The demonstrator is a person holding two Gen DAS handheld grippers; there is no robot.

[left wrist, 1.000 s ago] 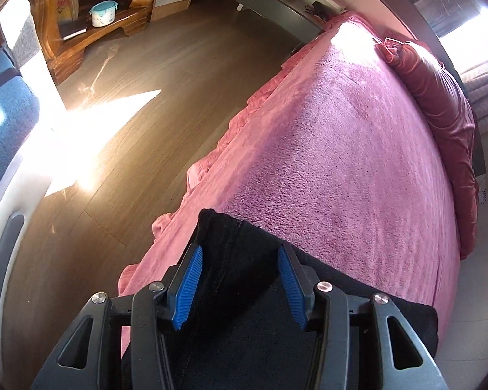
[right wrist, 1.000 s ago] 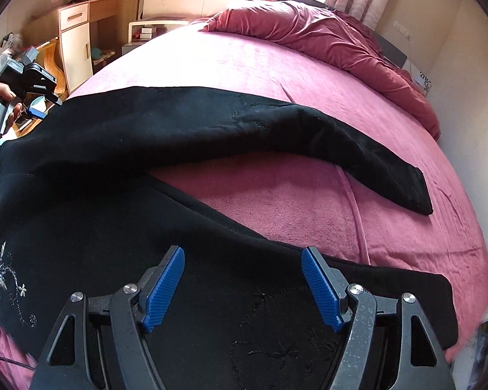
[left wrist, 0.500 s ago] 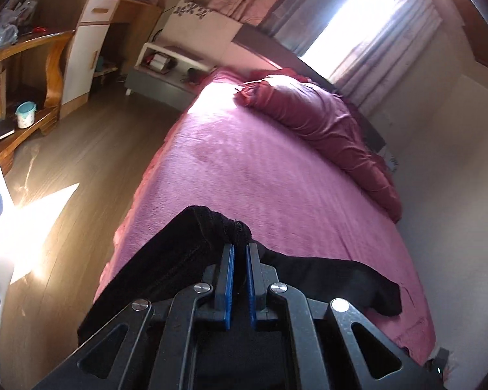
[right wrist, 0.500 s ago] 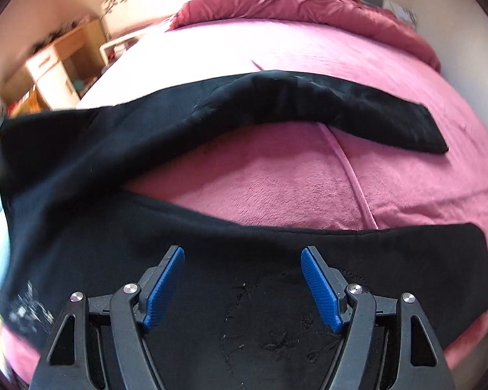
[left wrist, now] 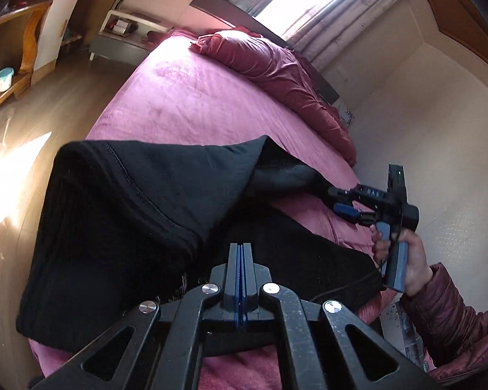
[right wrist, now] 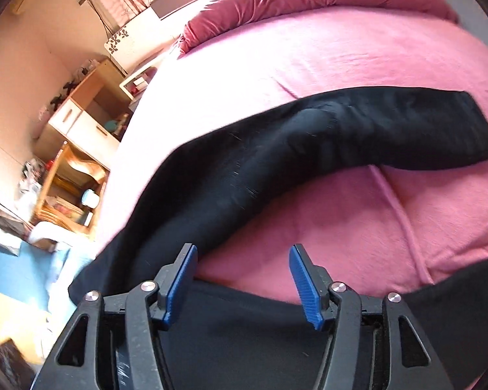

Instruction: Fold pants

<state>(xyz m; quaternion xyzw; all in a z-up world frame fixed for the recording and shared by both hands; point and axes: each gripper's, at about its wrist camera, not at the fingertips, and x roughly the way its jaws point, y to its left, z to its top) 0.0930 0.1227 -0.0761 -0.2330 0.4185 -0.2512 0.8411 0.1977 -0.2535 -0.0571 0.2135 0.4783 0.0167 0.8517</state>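
Left tool (left wrist: 240,279): blue pads pressed flat together, no gap between them; whether cloth is nipped at the tips cannot be told. Black fabric lies directly beyond and around it.

Right tool (right wrist: 244,279): pads spread wide, nothing between them, hovering over a black panel with pink cover showing past the tips. In the left view the same tool (left wrist: 341,203) appears at the bed's right edge, held by a hand (left wrist: 406,260) in a quilted maroon sleeve (left wrist: 452,312).

Pants (left wrist: 130,221): black, soft knit, stitched seam along one edge. Near portion is lifted and doubled over in a thick fold at the foot of the bed. From the right view one leg (right wrist: 358,133) curves away across the cover, its hem lying flat; a second black portion crosses the lower frame.

Bed cover (left wrist: 195,97): pink fleece, one raised crease running beneath the leg.

Duvet (left wrist: 276,65): dark red, bunched at the headboard end.

Room: wooden floor (left wrist: 58,97) with a sun patch, bedside unit (left wrist: 123,32), wooden shelving (right wrist: 78,175), curtained bright window (left wrist: 325,6).
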